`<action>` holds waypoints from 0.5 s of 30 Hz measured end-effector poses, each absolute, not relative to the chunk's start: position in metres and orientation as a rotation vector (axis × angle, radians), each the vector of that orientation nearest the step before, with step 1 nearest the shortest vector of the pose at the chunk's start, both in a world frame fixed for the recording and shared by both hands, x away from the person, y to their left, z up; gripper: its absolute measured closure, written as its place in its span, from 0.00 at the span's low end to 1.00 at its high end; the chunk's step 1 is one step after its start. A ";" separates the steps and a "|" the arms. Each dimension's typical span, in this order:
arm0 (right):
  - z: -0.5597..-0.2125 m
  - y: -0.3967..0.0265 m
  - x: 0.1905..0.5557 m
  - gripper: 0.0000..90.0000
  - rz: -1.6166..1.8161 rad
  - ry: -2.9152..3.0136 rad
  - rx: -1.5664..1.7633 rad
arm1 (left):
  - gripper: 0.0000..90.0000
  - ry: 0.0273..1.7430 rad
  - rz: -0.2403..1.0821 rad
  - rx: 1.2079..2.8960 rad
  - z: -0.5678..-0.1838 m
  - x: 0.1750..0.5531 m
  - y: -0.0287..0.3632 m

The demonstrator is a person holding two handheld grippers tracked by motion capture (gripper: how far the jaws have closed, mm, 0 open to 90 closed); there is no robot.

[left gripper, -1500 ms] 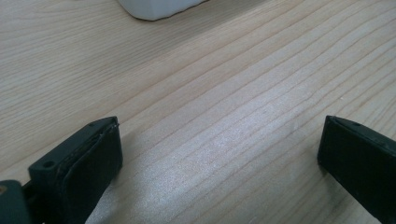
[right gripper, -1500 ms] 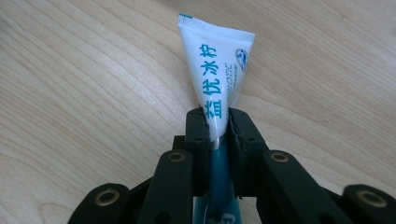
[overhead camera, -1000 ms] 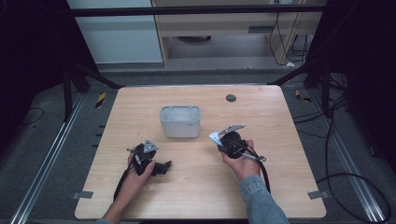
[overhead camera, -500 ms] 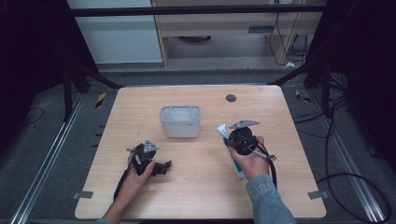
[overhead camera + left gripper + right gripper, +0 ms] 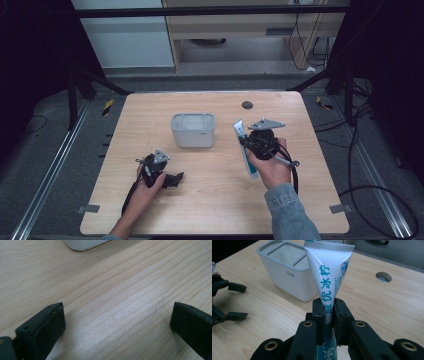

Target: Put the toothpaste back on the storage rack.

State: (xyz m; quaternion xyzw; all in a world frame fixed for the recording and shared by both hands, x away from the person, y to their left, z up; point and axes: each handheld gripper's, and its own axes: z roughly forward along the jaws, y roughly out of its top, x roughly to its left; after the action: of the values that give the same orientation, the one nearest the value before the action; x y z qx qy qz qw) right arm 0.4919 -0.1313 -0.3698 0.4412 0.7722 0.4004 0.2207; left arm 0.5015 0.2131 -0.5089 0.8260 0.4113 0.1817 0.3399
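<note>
Now, right hand: the right gripper [image 5: 254,141] is lifted off the table [image 5: 210,210] in the person's right hand [image 5: 270,162], with its jaws pointing away towards the far edge.
Right grip: its jaws are clamped tight on a toothpaste tube [image 5: 329,282], about midway along its length.
Tube position: in the high view the tube [image 5: 245,150] sits clear of the tabletop, its flat crimped end towards the far edge, just right of the white holder [image 5: 193,131] and not touching it.
Left hand: the left gripper [image 5: 172,179] rests low on the near left part of the table, held by the left hand [image 5: 145,182].
Left grip: its jaws stand wide apart with nothing but bare wood between them.
Change: a second ago the right gripper was lower and the tube pointed left towards the holder; now the hand is higher and the tube has swung to point away. The left gripper has stayed put.
Count: two grippers, one tube, one holder, one round hole [image 5: 247,105] in the tabletop.
</note>
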 end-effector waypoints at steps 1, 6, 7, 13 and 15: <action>-0.370 -0.131 0.492 0.90 1.107 2.135 1.220 | 0.00 1.071 0.473 2.150 -0.509 0.502 0.213; -0.367 -0.127 0.494 0.90 1.141 2.102 1.205 | 0.00 1.071 0.472 2.150 -0.509 0.501 0.213; -0.366 -0.125 0.494 0.90 1.158 2.089 1.199 | 0.00 1.071 0.473 2.149 -0.509 0.502 0.213; -0.363 -0.121 0.495 0.90 1.205 2.064 1.189 | 0.00 1.070 0.473 2.150 -0.509 0.502 0.213; -0.360 -0.119 0.496 0.90 1.212 2.054 1.177 | 0.00 1.071 0.472 2.150 -0.509 0.502 0.213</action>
State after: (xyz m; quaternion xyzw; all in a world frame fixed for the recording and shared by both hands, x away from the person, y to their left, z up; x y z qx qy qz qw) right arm 0.4956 -0.1190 -0.3604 0.4296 0.7500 0.4426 0.2388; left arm 0.5015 0.2131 -0.5089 0.8260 0.4114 0.1815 0.3400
